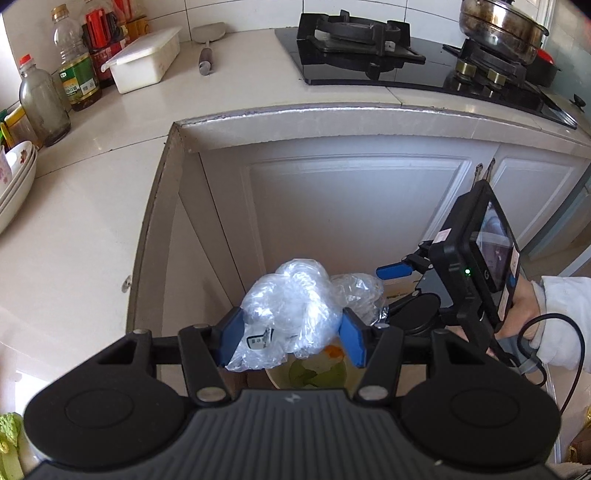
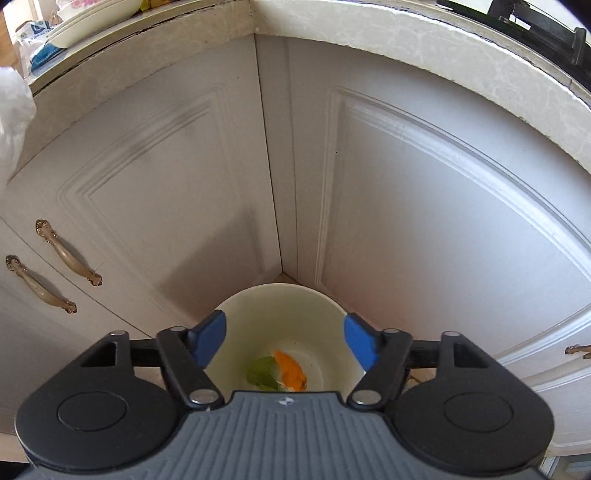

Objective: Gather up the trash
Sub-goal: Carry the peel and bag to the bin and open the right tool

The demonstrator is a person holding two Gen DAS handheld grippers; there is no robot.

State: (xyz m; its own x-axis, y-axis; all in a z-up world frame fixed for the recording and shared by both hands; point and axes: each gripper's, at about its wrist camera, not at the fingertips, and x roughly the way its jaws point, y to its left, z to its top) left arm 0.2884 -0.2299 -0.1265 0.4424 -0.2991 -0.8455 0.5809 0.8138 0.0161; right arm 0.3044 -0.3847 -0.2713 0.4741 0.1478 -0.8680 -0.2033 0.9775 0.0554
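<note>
My left gripper (image 1: pixel 291 338) is shut on a crumpled clear plastic bag (image 1: pixel 291 299) and holds it above a pale round trash bin (image 1: pixel 343 373) on the floor in the cabinet corner. The bin (image 2: pixel 258 314) holds green and orange scraps (image 2: pixel 280 371). My right gripper (image 2: pixel 284 339) is open and empty, right above the bin's mouth. It also shows in the left wrist view (image 1: pixel 397 271), to the right of the bag. An edge of the plastic bag shows at the far left of the right wrist view (image 2: pixel 13 107).
White cabinet doors (image 2: pixel 443 221) with brass handles (image 2: pixel 68 253) meet in a corner behind the bin. The L-shaped counter (image 1: pixel 74 229) carries oil bottles (image 1: pixel 75 70), a white box (image 1: pixel 144 57), stacked bowls (image 1: pixel 14 177) and a gas stove (image 1: pixel 369 44) with a steel pot (image 1: pixel 502 26).
</note>
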